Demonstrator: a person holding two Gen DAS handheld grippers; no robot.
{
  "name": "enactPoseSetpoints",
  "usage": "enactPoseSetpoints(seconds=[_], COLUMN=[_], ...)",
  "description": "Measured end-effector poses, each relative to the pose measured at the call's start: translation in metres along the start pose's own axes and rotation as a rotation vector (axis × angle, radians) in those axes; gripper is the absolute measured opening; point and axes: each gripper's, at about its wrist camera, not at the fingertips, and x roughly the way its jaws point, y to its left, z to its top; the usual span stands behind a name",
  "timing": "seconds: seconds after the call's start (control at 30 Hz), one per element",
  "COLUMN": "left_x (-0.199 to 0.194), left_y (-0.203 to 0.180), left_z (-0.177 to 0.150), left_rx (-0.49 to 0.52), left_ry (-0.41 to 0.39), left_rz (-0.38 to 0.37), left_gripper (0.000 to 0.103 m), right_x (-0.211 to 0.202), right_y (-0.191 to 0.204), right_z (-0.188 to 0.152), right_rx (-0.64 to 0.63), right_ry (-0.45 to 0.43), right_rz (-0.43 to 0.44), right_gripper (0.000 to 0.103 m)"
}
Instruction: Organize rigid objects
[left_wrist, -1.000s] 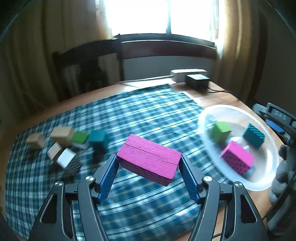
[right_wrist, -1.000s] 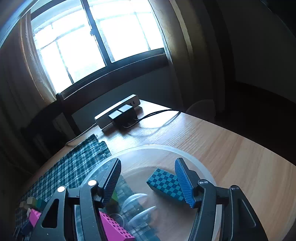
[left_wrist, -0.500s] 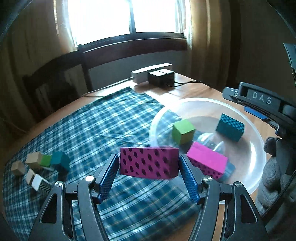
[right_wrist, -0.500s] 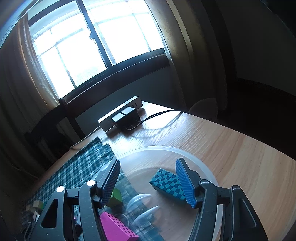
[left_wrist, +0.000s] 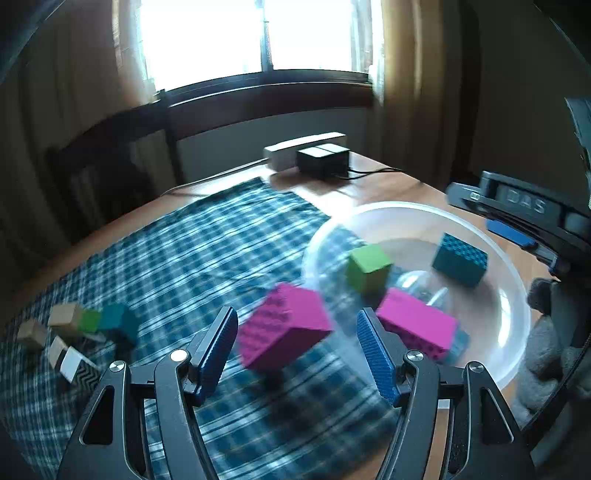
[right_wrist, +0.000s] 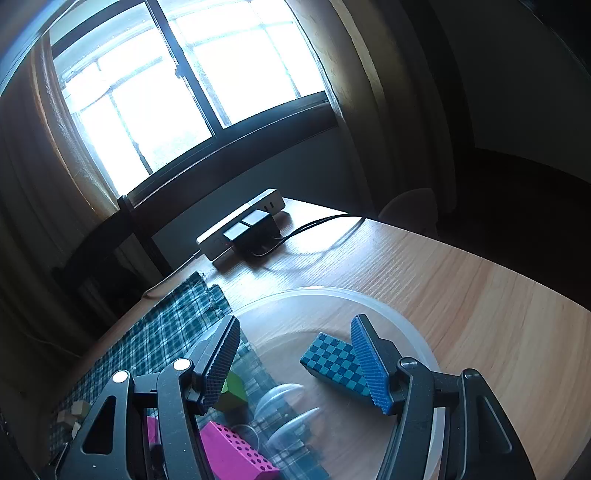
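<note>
My left gripper (left_wrist: 297, 354) is open. A magenta block (left_wrist: 282, 326) sits blurred and tilted between its fingers, touching neither, by the near-left rim of the clear plastic bowl (left_wrist: 513, 295). The bowl holds a green cube (left_wrist: 369, 266), a teal checkered block (left_wrist: 460, 259) and another magenta block (left_wrist: 417, 328). My right gripper (right_wrist: 293, 360) is open and empty above the bowl (right_wrist: 417, 332), with the teal checkered block (right_wrist: 334, 360) by its right finger. A green cube (right_wrist: 232, 391) and a magenta dotted block (right_wrist: 236, 454) lie below.
Several loose blocks (left_wrist: 74, 332) lie on the blue plaid cloth (left_wrist: 184, 258) at the left. A white power strip with a black adapter (left_wrist: 314, 153) and cables sits at the table's far edge. A chair (left_wrist: 110, 166) stands behind the table.
My left gripper swung right toward the bowl and opened; the magenta block left its fingers and now tumbles at the bowl's rim. My right gripper hardly moved.
</note>
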Motion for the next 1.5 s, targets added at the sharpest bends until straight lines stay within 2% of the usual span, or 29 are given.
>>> enactPoseSetpoints(seconds=[0.17, 0.43, 0.87, 0.97, 1.03, 1.13, 1.33, 1.5], left_x=[0.004, 0.017, 0.032, 0.03, 0.027, 0.02, 0.017, 0.019], left_y=[0.019, 0.024, 0.043, 0.043, 0.041, 0.041, 0.049, 0.055], left_z=[0.0, 0.0, 0.002, 0.002, 0.004, 0.005, 0.003, 0.001], left_rx=[-0.063, -0.049, -0.13, -0.119, -0.108, -0.105, -0.143, -0.151], left_ry=[0.015, 0.02, 0.033, 0.024, 0.006, -0.018, -0.032, -0.031], left_rz=[-0.026, -0.088, -0.168, -0.165, -0.163, -0.156, -0.175, -0.117], left_gripper=[0.068, 0.069, 0.068, 0.065, 0.055, 0.046, 0.047, 0.047], right_x=[0.001, 0.002, 0.004, 0.004, 0.004, 0.004, 0.004, 0.004], right_y=[0.001, 0.0, 0.001, 0.001, 0.001, 0.001, 0.002, 0.002], right_z=[-0.001, -0.001, -0.003, -0.003, -0.003, -0.003, -0.003, -0.003], right_rx=[-0.002, 0.003, 0.005, 0.005, 0.004, 0.006, 0.006, 0.006], right_ry=[0.005, 0.013, 0.026, 0.026, 0.026, 0.026, 0.026, 0.028], right_rz=[0.005, 0.011, 0.021, 0.021, 0.022, 0.021, 0.022, 0.023], right_gripper=[0.066, 0.066, 0.066, 0.066, 0.066, 0.066, 0.066, 0.066])
